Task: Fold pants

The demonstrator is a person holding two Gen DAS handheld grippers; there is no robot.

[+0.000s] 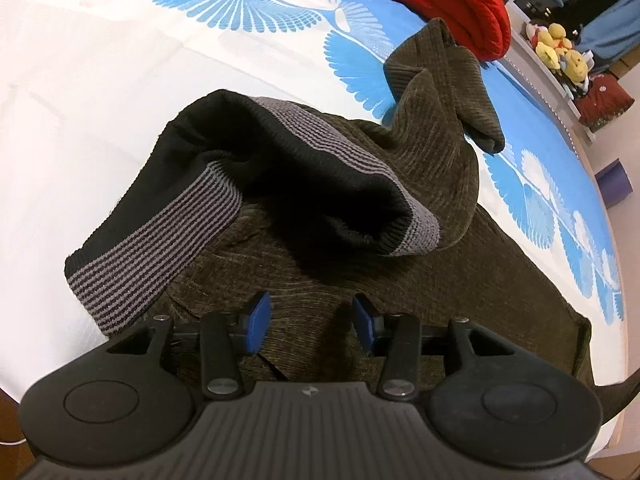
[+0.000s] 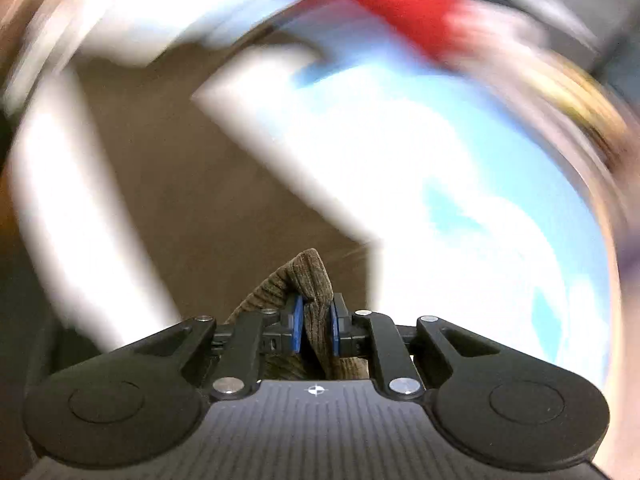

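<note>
1. We see the pants, a dark olive ribbed knit, lying crumpled on a bed whose cover is white with a blue fan pattern.
2. Their waistband, black with grey stripes, is turned open toward the left, so the black lining shows in the middle of the heap.
3. One leg runs away to the far right, twisted and folded over on itself, its end close to a red garment at the far edge of the bed.
4. Our left tool hangs just above the near part of the pants, pointing steeply down, its blue pads standing about half open with only the flat cloth beneath them and nothing gripped.
5. Whether those pads touch the fabric we cannot tell.
6. In the right wrist view, our right tool is nearly closed, its blue pads pinching a bunched fold of the same olive ribbed fabric, which stands up between them and pokes out past the tips.
7. Everything beyond that tool is smeared by blur; we make out only white and blue patches of the bed, a brown band and a red smudge at the far side.
8. Past the bed on the far right, a shelf holds yellow soft toys.
</note>
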